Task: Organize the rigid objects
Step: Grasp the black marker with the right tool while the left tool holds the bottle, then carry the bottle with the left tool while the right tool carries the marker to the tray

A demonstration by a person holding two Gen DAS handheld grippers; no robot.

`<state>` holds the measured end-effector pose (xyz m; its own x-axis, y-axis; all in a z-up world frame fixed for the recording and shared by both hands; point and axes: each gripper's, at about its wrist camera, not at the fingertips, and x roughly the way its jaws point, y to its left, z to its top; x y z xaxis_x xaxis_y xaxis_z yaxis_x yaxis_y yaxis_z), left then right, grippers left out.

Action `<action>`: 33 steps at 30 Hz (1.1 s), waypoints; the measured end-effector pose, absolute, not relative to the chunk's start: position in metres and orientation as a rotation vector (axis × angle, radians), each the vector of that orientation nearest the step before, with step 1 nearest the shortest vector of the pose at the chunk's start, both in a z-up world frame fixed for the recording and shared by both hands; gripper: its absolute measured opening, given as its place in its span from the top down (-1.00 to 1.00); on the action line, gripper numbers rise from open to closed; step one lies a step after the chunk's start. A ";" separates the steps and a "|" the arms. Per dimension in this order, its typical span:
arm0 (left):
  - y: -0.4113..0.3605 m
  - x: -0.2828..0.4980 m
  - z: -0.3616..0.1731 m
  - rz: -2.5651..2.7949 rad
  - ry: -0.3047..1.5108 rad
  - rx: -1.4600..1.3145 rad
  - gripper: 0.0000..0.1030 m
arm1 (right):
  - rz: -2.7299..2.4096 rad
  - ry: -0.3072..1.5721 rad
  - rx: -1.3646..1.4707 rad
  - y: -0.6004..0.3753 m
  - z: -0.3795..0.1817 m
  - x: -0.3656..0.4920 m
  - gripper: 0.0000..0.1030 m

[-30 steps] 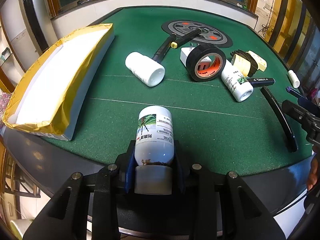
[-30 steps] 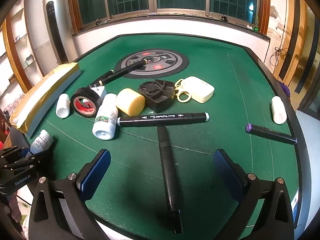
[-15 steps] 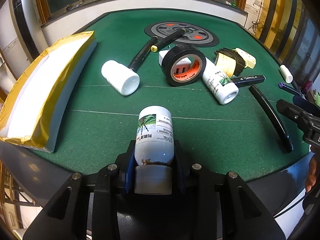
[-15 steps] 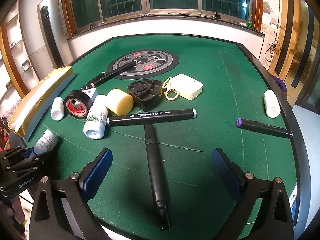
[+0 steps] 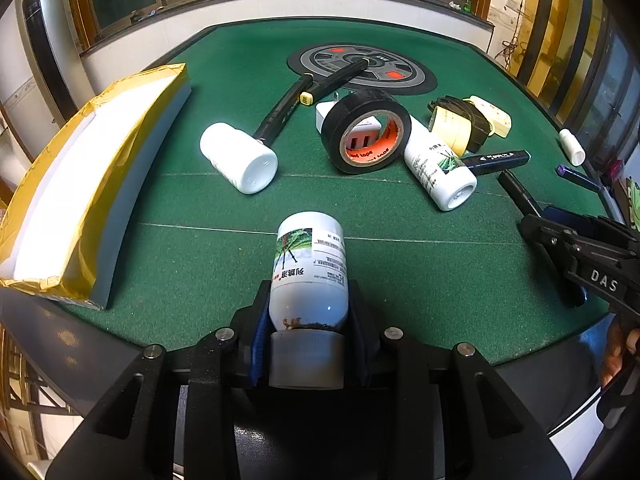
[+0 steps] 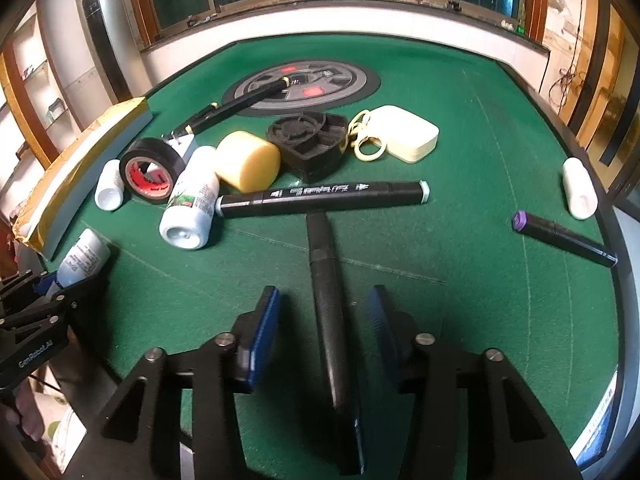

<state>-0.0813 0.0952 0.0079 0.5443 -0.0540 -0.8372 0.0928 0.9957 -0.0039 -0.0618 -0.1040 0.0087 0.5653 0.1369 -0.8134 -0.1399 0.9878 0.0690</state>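
The right gripper has just been closing around the black pen on the green table; gaps remain beside the pads, so no grip is made yet. A labelled bottle is clamped in the left gripper, ready for sorting.

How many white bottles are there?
4. A held bottle in the left gripper, a plain bottle near the box, a labelled bottle by the tape roll, a small bottle at the far right.
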 end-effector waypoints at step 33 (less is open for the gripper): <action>0.237 -0.011 0.055 0.223 0.907 -0.016 0.38 | 0.331 0.810 0.018 -0.071 0.056 -0.077 0.74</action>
